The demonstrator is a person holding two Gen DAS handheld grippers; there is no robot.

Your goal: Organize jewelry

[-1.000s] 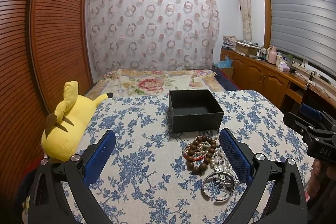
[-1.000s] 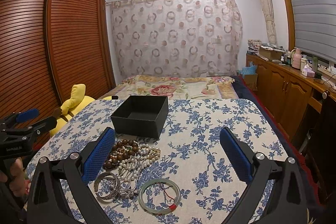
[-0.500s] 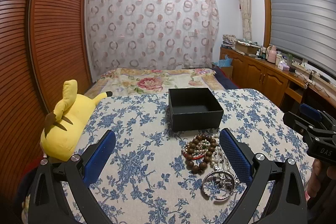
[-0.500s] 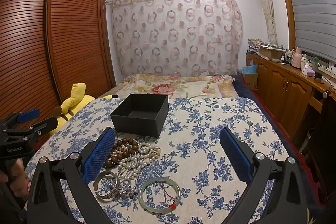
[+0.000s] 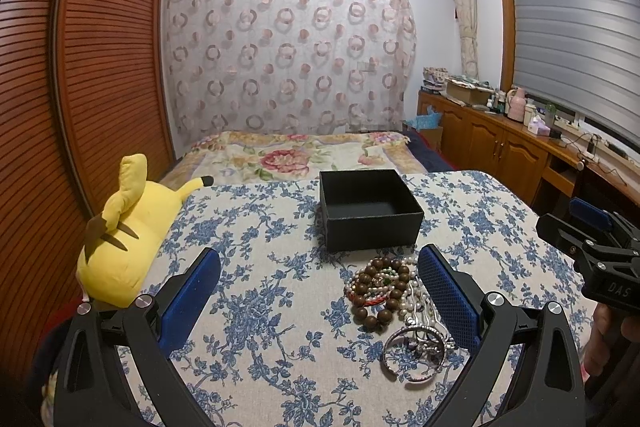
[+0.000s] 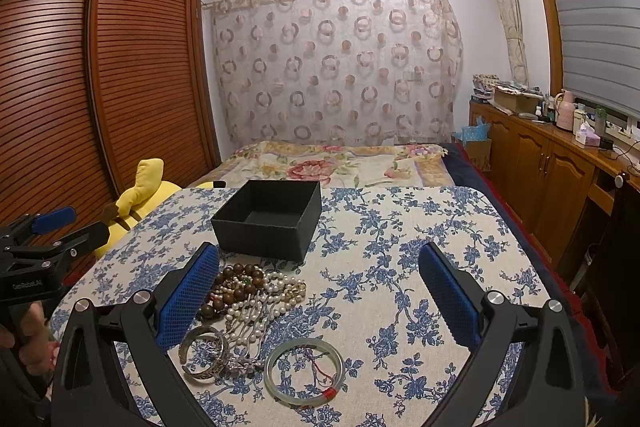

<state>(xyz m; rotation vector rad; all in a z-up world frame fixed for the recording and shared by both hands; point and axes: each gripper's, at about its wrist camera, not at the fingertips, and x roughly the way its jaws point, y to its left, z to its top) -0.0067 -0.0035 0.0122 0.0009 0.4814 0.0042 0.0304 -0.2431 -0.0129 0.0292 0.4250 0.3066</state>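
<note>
1. Both the left tongs (image 5: 320, 291) and the right tongs (image 6: 320, 291) are held wide and empty above the tabletop (image 6: 440, 227).
2. The jewelry pile (image 6: 244, 291) lies just before the empty black box (image 6: 268, 219); the jade bangle (image 6: 304, 371) lies nearest.
3. One piece should be gripped singly, lest tangled strands be dragged along.

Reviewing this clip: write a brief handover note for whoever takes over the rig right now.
Left claw: open, empty, above the cloth.
Right claw: open, empty.
Black box: open on the table, nothing seen inside.
Jewelry lies in front of the box: wooden bead bracelet, pearl strands, silver bangle, jade bangle.
Done: nothing boxed.
Left: move every piece into the box.
</note>
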